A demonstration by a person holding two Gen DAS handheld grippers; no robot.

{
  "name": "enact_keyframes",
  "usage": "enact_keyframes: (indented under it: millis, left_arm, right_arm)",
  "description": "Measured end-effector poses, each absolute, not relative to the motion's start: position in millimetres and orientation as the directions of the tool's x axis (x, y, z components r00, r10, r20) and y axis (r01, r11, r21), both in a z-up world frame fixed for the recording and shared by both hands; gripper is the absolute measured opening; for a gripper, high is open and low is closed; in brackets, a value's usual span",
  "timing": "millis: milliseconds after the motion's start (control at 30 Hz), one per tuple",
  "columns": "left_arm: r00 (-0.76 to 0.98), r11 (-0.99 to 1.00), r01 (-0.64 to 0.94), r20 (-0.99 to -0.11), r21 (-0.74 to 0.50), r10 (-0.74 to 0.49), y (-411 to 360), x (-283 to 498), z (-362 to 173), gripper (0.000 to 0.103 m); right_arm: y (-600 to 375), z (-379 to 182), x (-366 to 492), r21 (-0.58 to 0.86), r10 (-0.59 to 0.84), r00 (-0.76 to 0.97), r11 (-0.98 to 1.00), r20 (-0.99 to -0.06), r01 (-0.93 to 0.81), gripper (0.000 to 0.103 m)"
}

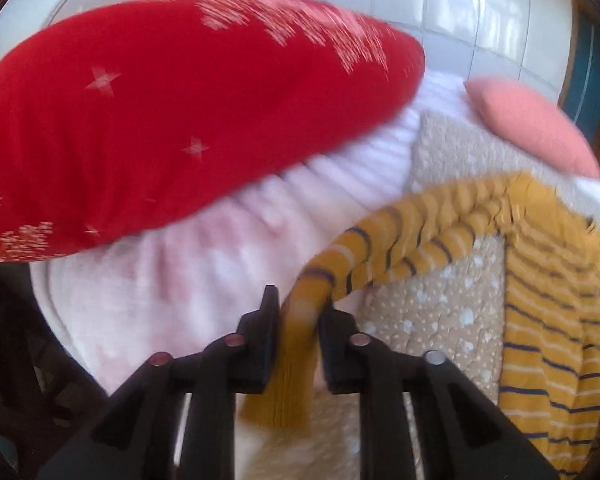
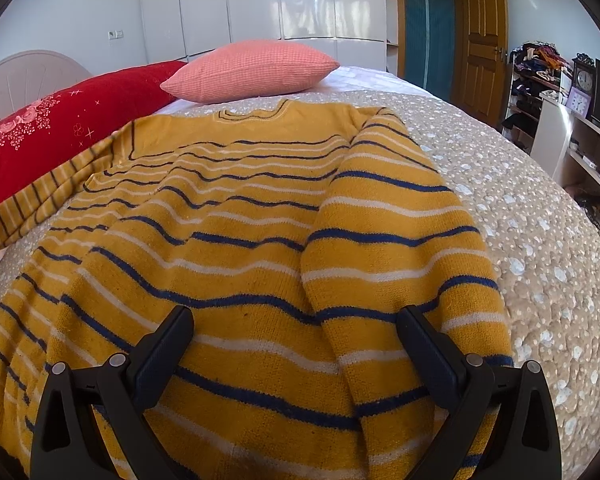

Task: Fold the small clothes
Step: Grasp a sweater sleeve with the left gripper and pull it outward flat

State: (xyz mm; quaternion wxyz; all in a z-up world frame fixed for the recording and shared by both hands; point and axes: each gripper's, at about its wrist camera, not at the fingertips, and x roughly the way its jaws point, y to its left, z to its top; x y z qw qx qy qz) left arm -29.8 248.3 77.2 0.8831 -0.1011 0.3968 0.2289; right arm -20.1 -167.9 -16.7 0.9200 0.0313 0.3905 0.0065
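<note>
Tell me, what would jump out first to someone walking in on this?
The mustard striped sweater spread flat across the speckled beige bedspread, one sleeve already folded over its front. The left gripper pinches the cuff of the other sleeve, while the right gripper hangs open above the hem. Behind sit a red pillow and a pink cushion.

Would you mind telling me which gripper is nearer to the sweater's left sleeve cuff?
Left. The left gripper is shut on the sleeve cuff, holding it off the bed. The right gripper hovers open above the sweater near its hem.
</note>
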Motion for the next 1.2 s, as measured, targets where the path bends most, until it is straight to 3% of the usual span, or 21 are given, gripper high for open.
enact_keyframes:
  millis: [67, 133, 267, 333, 400, 433, 500, 600, 767, 1000, 1033, 1067, 1100, 1200]
  left_arm:
    - [0.612, 0.884, -0.467, -0.725, -0.009, 0.315, 241, -49, 88, 0.055]
    - [0.649, 0.904, -0.426, -0.707, -0.032, 0.281, 225, -64, 94, 0.071]
    - [0.712, 0.952, -0.298, -0.682, -0.077, 0.167, 164, -88, 89, 0.083]
    - [0.726, 0.969, -0.234, -0.677, -0.076, 0.123, 134, -91, 81, 0.084]
    - [0.727, 0.984, -0.175, -0.678, -0.032, 0.107, 105, -90, 72, 0.084]
    - [0.722, 0.989, -0.150, -0.682, 0.011, 0.117, 90, -88, 65, 0.084]
    - [0.717, 0.990, -0.132, -0.684, 0.054, 0.133, 76, -90, 57, 0.084]
    - [0.695, 0.993, -0.106, -0.711, 0.050, 0.110, 65, -89, 45, 0.084]
    - [0.601, 0.994, -0.055, -0.798, -0.090, -0.040, 55, -80, 20, 0.084]
    - [0.584, 0.999, -0.044, -0.811, 0.010, 0.034, 35, -82, 9, 0.090]
    - [0.583, 0.999, -0.046, -0.812, 0.009, 0.034, 35, -83, 9, 0.090]
    - [0.580, 0.999, -0.044, -0.814, 0.009, 0.033, 35, -83, 9, 0.090]
    - [0.578, 0.999, -0.043, -0.815, 0.008, 0.032, 35, -83, 9, 0.090]
    - [0.575, 0.999, -0.043, -0.817, 0.006, 0.030, 36, -83, 10, 0.091]
  right_arm:
    - [-168, -17, -20, 0.062, 0.035, 0.695, 0.998, -0.718, 0.014, 0.102]
    - [-167, -17, -20, 0.058, 0.031, 0.694, 0.998, -0.719, 0.016, 0.102]
    - [-167, -16, -22, 0.056, 0.027, 0.696, 0.998, -0.718, 0.018, 0.102]
    - [-171, -14, -21, 0.081, 0.061, 0.671, 0.997, -0.739, -0.001, 0.100]
    - [-189, 5, -28, 0.208, 0.181, 0.645, 0.977, -0.743, -0.035, 0.082]
    - [-201, 17, -36, 0.301, 0.269, 0.650, 0.952, -0.711, -0.065, 0.072]
    - [-236, 49, -59, 0.438, 0.379, 0.703, 0.893, -0.602, -0.107, 0.073]
    - [-276, 71, -85, 0.386, 0.287, 0.763, 0.921, -0.580, -0.053, 0.076]
    - [-288, 45, -96, 0.251, 0.189, 0.707, 0.968, -0.682, -0.016, 0.076]
    - [-253, -2, -99, 0.127, 0.113, 0.616, 0.992, -0.780, -0.021, 0.074]
    - [-250, -4, -102, 0.109, 0.107, 0.618, 0.993, -0.779, -0.034, 0.058]
    - [-249, -4, -104, 0.102, 0.114, 0.623, 0.993, -0.774, -0.055, 0.023]
    - [-252, -1, -102, 0.113, 0.133, 0.614, 0.991, -0.778, -0.070, 0.012]
    - [-288, 29, -98, 0.121, 0.102, 0.648, 0.992, -0.754, -0.016, 0.013]
